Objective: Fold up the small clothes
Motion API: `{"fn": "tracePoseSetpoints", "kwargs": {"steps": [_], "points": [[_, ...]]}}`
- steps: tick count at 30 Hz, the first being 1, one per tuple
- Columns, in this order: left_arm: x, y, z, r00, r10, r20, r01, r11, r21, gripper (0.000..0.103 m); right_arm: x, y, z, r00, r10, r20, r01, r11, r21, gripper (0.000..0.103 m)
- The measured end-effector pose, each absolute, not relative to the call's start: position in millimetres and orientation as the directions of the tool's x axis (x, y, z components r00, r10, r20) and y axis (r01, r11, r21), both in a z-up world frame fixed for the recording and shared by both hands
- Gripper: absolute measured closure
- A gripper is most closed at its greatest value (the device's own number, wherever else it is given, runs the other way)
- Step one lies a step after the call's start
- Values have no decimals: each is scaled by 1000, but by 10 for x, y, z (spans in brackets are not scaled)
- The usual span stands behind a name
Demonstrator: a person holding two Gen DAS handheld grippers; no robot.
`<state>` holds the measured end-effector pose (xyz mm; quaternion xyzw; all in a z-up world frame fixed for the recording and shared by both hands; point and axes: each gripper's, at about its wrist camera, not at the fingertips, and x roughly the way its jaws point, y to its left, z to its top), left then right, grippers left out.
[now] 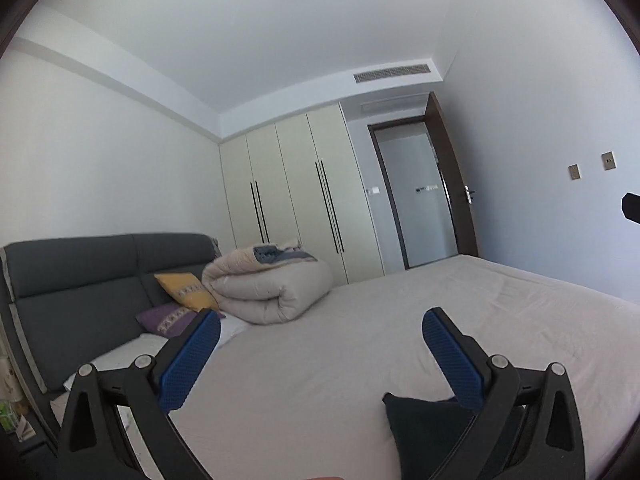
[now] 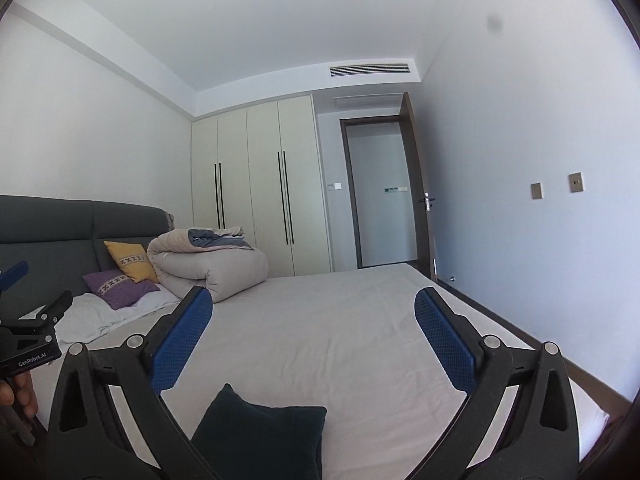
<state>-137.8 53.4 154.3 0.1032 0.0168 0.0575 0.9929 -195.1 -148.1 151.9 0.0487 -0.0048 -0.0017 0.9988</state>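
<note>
A small dark navy garment (image 2: pixel 260 428) lies flat on the light bed sheet (image 2: pixel 340 320) near the bed's front edge, looking folded into a compact shape. In the left wrist view the garment (image 1: pixel 424 424) sits low right, partly behind my right finger. My left gripper (image 1: pixel 320 328) is open and empty above the bed, left of the garment. My right gripper (image 2: pixel 314 304) is open and empty, held above and just behind the garment. The left gripper also shows at the left edge of the right wrist view (image 2: pixel 28 320).
A rolled beige duvet (image 2: pixel 208 268), a yellow pillow (image 2: pixel 130 260) and a purple pillow (image 2: pixel 116 284) lie by the grey headboard (image 2: pixel 60 232). A cream wardrobe (image 2: pixel 256 188) and an open door (image 2: pixel 380 196) stand beyond the bed. A wall runs along the right.
</note>
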Motion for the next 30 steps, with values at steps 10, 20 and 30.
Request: {"fn": "tracePoseSetpoints", "kwargs": {"steps": [10, 20, 30], "points": [[-988, 420, 965, 939, 105, -327, -57, 987, 153, 0, -2066, -1304, 1480, 997, 17, -72, -11, 997, 78, 0], [-576, 510, 165, 775, 3, -631, 1, 1000, 7, 0, -1318, -1325, 702, 885, -39, -464, 95, 991, 97, 0], [-579, 432, -82, 741, 16, -671, -6, 1000, 17, 0, -1010, -1310, 159, 784, -49, -619, 113, 992, 64, 0]]}}
